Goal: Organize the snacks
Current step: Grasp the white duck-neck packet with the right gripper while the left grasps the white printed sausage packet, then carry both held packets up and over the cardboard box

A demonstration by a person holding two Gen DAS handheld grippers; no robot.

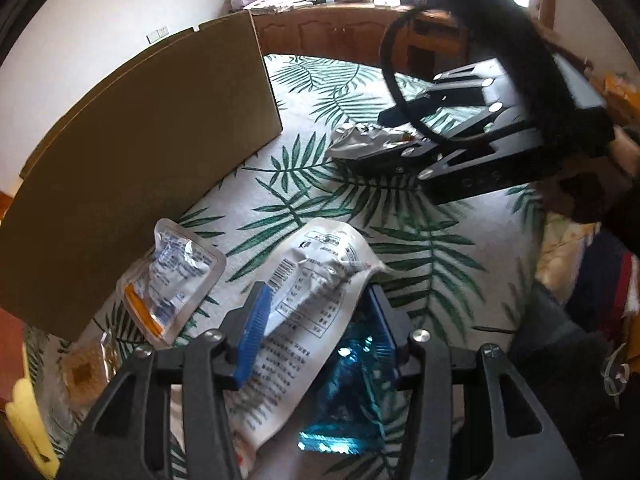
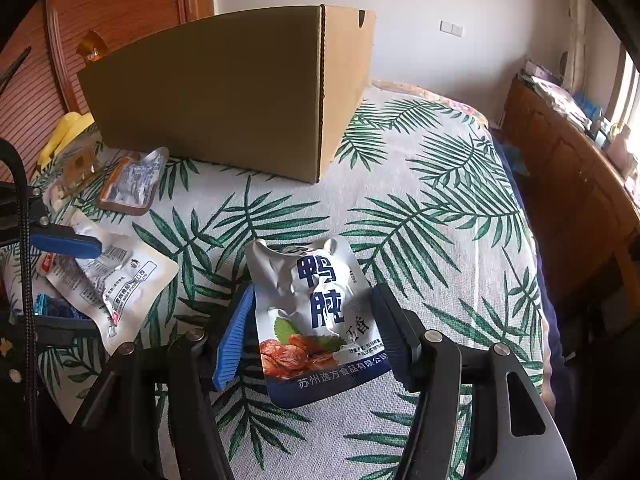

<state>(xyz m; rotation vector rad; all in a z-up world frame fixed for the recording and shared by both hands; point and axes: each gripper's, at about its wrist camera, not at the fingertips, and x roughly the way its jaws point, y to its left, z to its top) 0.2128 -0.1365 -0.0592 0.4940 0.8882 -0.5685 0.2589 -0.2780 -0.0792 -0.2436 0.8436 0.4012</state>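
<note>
Left tool point(image 1: 316, 320) and right tool point(image 2: 316, 332), each spread around a snack pouch on the leaf-print bed cover point(image 2: 420, 240).

At nine o'clock in the right wrist view, the left tool's blue pads point(image 1: 254, 330) flank a white printed pouch point(image 1: 316, 276) lying over a blue wrapper point(image 1: 348, 392), no firm pinch visible. At six o'clock, the right tool straddles a silver duck-snack pouch point(image 2: 320, 316), with a gap at its left pad. The cardboard box point(image 2: 240, 92) stands at twelve o'clock; a small clear-windowed pouch point(image 2: 132, 184) lies near its left corner.

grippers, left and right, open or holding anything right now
left gripper: open, straddling the white snack pouch, pads not pressing.
right gripper: open around the silver duck pouch, not clamped.
</note>
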